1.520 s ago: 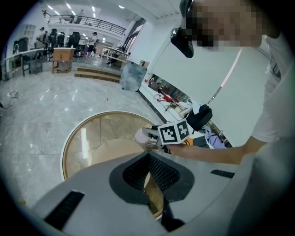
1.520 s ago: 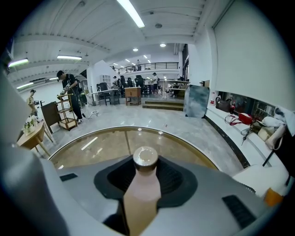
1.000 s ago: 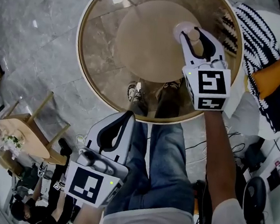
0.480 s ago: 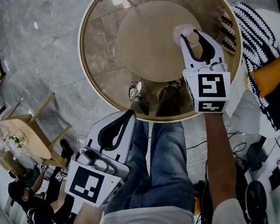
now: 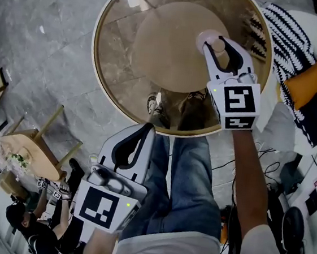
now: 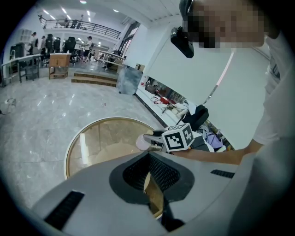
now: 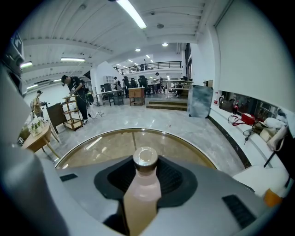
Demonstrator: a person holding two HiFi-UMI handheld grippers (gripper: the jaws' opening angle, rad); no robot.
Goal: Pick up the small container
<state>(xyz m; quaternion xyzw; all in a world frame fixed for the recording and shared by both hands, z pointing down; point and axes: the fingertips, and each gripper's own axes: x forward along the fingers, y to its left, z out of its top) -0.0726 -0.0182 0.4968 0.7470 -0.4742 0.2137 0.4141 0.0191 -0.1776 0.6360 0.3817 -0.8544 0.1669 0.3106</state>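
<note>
The small container (image 5: pixel 210 39) is a pale pink bottle with a metal cap, over the right part of the round glass table (image 5: pixel 106 61). My right gripper (image 5: pixel 220 45) is shut on it, one jaw on each side of its body. The right gripper view shows the container (image 7: pixel 142 193) upright between the pads, cap (image 7: pixel 145 158) on top. Whether it rests on the glass or hangs just above it I cannot tell. My left gripper (image 5: pixel 142 134) is shut and holds nothing, low beside the person's legs, short of the table's near rim. From the left gripper view the container (image 6: pixel 142 143) shows far off.
A round tan base (image 5: pixel 168 45) shows under the glass top. A black-and-white striped cushion (image 5: pixel 288 36) and an orange one (image 5: pixel 311 81) lie to the right. A small wooden table (image 5: pixel 28 148) stands on the grey marble floor at the left. People stand further off.
</note>
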